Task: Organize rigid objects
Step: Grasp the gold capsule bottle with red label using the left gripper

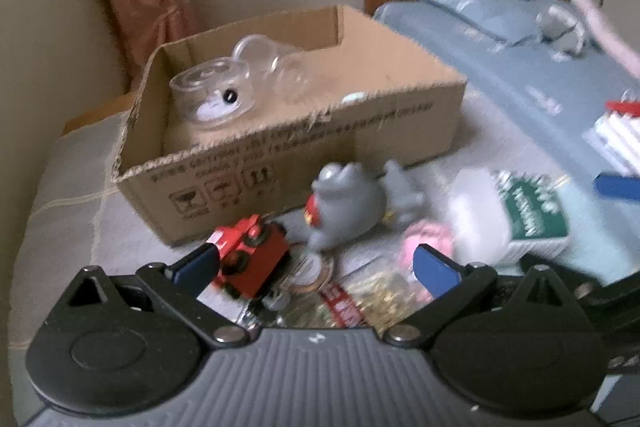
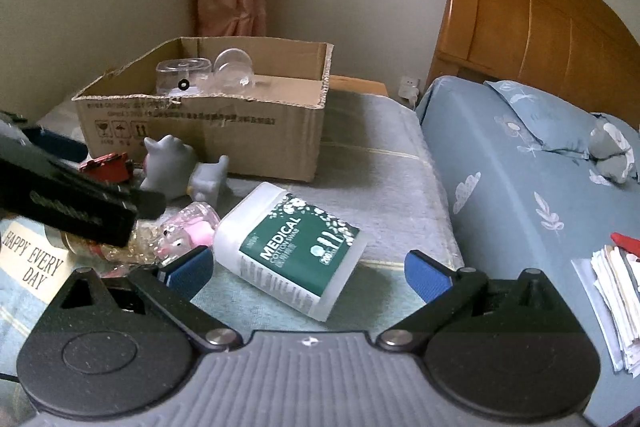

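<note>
Nearest the right lens, wide apart and empty: right tool [image 2: 306, 273], poised just above a cotton swab tub [image 2: 294, 249] lying on its side on the cloth-covered worktop [image 2: 380, 155]. Likely light, stiff, smooth plastic, so prone to slip; best pinched across the flat sides at mid-body. Behind, an open cardboard box [image 2: 224, 135], already holding clear containers [image 2: 184, 77]; rigid enough as the drop spot. Smaller, near the box front: grey figure [image 1: 348, 205], hard and lumpy, best gripped at the body. Smaller again, red toy truck [image 1: 250, 261], touching the left pad; light, boxy, easy across the sides. Left tool [image 1: 316, 267] spread open, tilted low over the clutter, clamped on nothing.
</note>
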The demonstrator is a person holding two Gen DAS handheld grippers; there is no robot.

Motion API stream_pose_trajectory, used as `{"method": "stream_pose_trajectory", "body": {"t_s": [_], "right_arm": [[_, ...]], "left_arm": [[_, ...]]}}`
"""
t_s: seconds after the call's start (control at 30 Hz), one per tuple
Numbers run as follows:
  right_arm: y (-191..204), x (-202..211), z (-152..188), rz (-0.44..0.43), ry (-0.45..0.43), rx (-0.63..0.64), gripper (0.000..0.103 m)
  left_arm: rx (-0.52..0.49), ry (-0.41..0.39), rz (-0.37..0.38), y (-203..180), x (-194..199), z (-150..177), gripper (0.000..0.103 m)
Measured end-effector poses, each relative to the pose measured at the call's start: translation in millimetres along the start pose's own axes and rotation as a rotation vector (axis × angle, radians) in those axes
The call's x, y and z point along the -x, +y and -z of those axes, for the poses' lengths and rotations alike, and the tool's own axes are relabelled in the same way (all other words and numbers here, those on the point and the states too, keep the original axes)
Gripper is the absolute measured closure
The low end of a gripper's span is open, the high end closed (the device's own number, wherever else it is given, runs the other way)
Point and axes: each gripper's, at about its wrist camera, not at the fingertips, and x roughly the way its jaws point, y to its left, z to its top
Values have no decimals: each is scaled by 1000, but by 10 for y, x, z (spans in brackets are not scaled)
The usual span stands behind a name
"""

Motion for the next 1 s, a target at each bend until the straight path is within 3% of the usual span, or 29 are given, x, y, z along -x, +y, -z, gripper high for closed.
{"method": "stream_pose_trajectory", "body": {"t_s": [0.67, 1.0], "right_arm": [[64, 68, -29, -74, -18, 24, 0], [274, 62, -89, -109, -15, 79, 0]], "left_arm": [[88, 60, -48, 403, 234, 500, 1], [50, -7, -24, 520, 203, 543, 4]]}}
